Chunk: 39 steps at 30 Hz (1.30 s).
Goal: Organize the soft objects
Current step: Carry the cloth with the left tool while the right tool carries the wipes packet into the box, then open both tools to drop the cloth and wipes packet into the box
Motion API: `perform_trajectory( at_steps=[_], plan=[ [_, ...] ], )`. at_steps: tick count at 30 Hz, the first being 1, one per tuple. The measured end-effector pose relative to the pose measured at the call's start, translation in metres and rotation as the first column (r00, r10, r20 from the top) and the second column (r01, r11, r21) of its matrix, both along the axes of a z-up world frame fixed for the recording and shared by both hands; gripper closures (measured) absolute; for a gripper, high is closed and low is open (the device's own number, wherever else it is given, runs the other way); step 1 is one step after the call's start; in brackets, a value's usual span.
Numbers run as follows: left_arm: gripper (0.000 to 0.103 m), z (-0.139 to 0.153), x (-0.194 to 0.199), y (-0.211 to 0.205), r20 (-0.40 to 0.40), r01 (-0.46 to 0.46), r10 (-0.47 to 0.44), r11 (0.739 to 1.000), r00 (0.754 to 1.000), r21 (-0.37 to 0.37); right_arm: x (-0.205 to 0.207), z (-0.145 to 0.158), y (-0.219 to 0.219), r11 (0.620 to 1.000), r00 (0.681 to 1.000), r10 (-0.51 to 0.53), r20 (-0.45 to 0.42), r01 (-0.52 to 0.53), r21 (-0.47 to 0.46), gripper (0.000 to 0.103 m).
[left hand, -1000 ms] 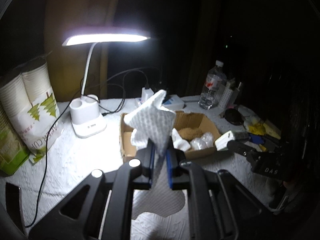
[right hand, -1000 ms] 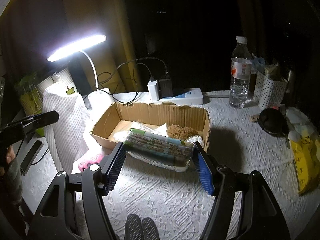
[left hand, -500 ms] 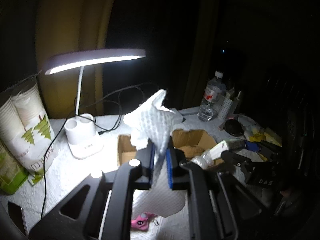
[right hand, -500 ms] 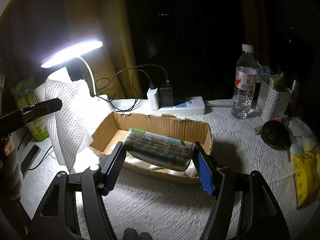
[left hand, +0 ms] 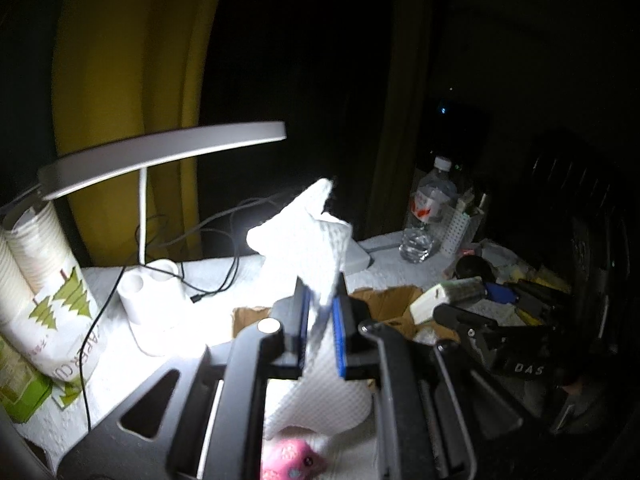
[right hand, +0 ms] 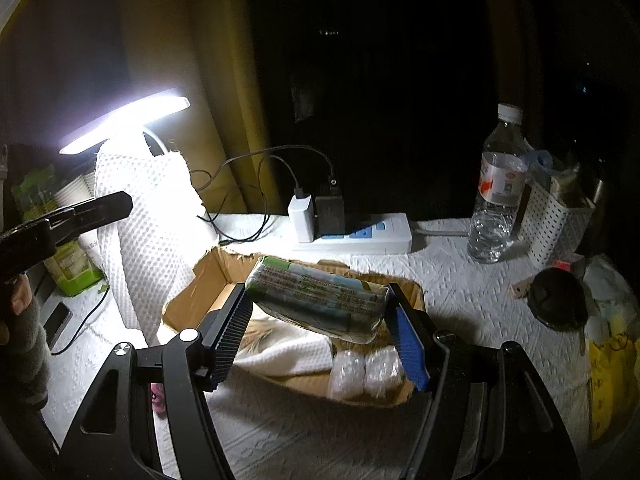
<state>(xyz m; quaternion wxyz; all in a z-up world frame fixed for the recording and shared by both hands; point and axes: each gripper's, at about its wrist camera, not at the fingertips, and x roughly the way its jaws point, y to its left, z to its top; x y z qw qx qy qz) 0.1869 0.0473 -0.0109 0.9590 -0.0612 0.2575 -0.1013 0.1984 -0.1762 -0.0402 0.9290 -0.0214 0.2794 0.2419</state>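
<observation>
Clenched jaws of the left gripper (left hand: 320,316) are seen pinching a white embossed paper towel (left hand: 308,236), whose upper corner stands above the pads while the rest hangs below them. Between the blue-padded jaws of the right gripper (right hand: 318,332) a soft green-printed plastic tissue pack (right hand: 320,300) is gripped by its ends, tilted, over the brown cardboard box (right hand: 188,292). Compared with a second ago, both loads have been raised: the pack, formerly low at the box's near wall, is now clear above it, and two small wrapped white bundles (right hand: 364,372) inside are uncovered. A pink soft toy (left hand: 288,460) has come into sight beneath the hanging towel. A white desk lamp (left hand: 160,152) is lit beyond the box, on the white textured table covering (right hand: 460,280).
</observation>
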Motion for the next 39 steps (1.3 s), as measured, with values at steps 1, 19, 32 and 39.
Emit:
perform_trajectory(
  at_steps=[1, 19, 32, 39],
  plan=[
    [0.093, -0.001, 0.003, 0.0, 0.014, 0.005, -0.005, 1.0, 1.0, 0.001, 0.002, 0.0, 0.001, 1.0, 1.0, 0.0, 0.001, 0.0, 0.0, 0.033],
    [0.093, -0.074, 0.058, 0.009, -0.131, -0.022, 0.024, 1.0, 0.991, 0.012, 0.052, -0.034, 0.025, 1.0, 0.997, 0.019, -0.07, -0.02, -0.017, 0.033],
    [0.093, -0.125, 0.071, 0.003, -0.314, 0.023, 0.007, 0.995, 0.949, 0.093, 0.068, -0.058, 0.044, 0.998, 0.992, 0.042, -0.119, -0.046, -0.032, 0.033],
    [0.091, -0.134, 0.076, -0.002, -0.356, 0.042, 0.001, 0.993, 0.935, 0.114, 0.074, -0.071, 0.054, 0.998, 0.989, 0.046, -0.142, -0.053, -0.046, 0.033]
  ],
)
